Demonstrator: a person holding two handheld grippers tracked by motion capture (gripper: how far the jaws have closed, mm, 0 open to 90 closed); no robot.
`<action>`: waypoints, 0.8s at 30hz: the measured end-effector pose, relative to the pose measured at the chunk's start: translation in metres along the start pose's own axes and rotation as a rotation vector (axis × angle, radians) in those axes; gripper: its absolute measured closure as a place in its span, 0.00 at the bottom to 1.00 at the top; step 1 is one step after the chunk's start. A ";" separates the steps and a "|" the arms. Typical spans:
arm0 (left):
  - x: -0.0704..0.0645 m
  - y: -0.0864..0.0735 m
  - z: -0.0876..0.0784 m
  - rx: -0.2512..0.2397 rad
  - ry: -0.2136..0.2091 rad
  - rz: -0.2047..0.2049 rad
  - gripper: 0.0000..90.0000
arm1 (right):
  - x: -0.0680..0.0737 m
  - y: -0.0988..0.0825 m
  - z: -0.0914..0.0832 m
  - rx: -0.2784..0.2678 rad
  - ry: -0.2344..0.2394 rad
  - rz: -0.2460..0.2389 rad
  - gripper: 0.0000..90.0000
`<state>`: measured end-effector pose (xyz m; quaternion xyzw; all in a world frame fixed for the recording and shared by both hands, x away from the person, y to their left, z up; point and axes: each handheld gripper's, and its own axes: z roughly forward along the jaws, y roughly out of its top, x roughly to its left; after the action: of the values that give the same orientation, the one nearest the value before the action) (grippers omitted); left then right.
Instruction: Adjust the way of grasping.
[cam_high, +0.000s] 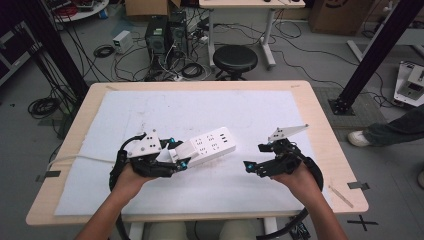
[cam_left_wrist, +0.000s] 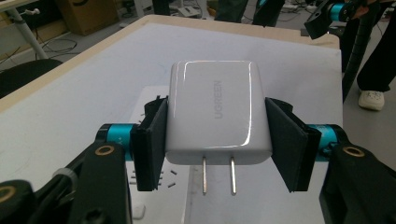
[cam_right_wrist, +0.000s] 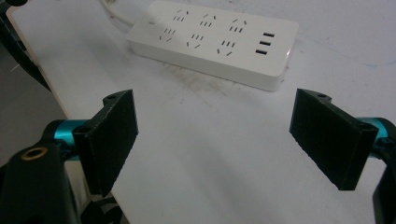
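Note:
My left gripper is shut on a white charger, its black pads pressing the charger's two sides. The charger's two metal prongs stick out of its near edge, over the left end of a white power strip. Part of that strip shows just beneath the prongs; I cannot tell whether they touch it. My right gripper stands open to the right of the strip, nothing between its pads. The power strip lies flat ahead of it, with several sockets and three USB ports.
A white mat covers most of the wooden table. The strip's cable runs off to the left edge. Beyond the table are a black stool, computer towers and loose cables. A person's leg and shoe are at the right.

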<state>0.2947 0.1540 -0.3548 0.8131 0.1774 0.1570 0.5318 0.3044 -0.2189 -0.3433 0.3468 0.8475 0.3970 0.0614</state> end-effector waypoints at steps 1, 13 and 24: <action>-0.002 0.001 0.002 -0.004 -0.007 0.012 0.47 | 0.001 0.002 0.001 0.000 0.006 -0.003 0.17; -0.004 0.004 0.010 -0.004 -0.025 0.061 0.47 | 0.001 0.013 0.008 0.002 0.092 0.028 0.17; -0.010 0.007 0.025 0.021 -0.036 0.126 0.47 | 0.004 0.032 0.021 0.019 0.210 0.108 0.17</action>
<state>0.2977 0.1270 -0.3584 0.8307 0.1180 0.1736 0.5157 0.3268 -0.1895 -0.3339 0.3492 0.8331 0.4258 -0.0526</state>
